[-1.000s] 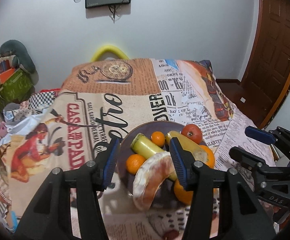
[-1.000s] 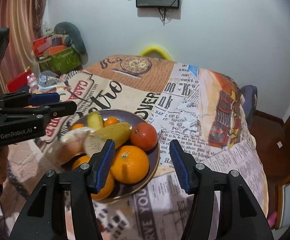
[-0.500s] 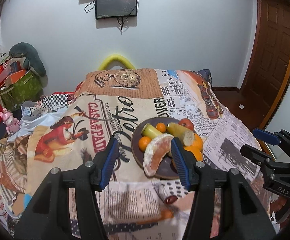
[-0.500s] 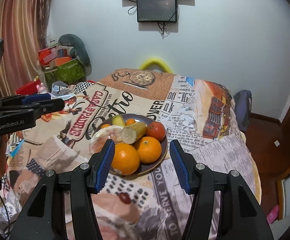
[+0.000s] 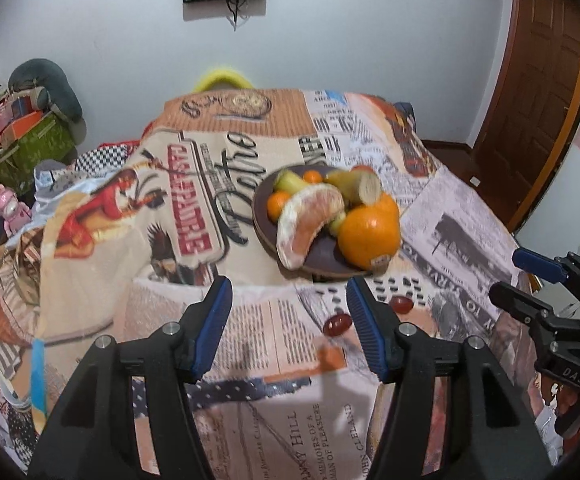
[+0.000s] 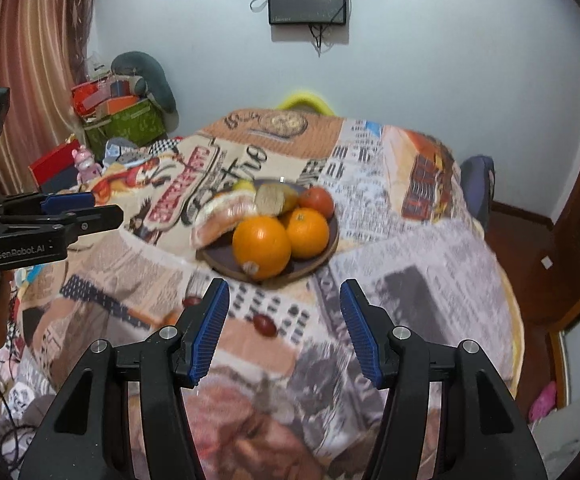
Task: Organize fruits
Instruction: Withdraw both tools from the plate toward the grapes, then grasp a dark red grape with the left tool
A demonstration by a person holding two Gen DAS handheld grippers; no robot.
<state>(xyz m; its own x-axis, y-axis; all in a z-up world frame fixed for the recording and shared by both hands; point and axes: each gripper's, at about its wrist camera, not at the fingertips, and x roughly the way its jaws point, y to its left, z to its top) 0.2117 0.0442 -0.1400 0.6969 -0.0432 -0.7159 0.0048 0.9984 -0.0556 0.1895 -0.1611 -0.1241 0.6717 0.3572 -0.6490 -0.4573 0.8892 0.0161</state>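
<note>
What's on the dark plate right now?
The plate carries two oranges, a tomato, a peeled citrus wedge, a cut banana, a green piece and small tangerines. Anything beneath the pile is covered.

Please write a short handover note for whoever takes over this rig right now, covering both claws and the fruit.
Left claw: open, nothing between its jaws, which have just been opening; it hangs over the cloth short of the plate.
Right claw: open and empty, also short of the plate.
Plate: holds two oranges, the front one, a tomato, a peeled citrus segment, cut banana pieces and small oranges.
Still off the plate: two small dark red fruits on the tablecloth, one by the left claw's right finger, the other beyond.
Left to do: probably plate those two.
</note>
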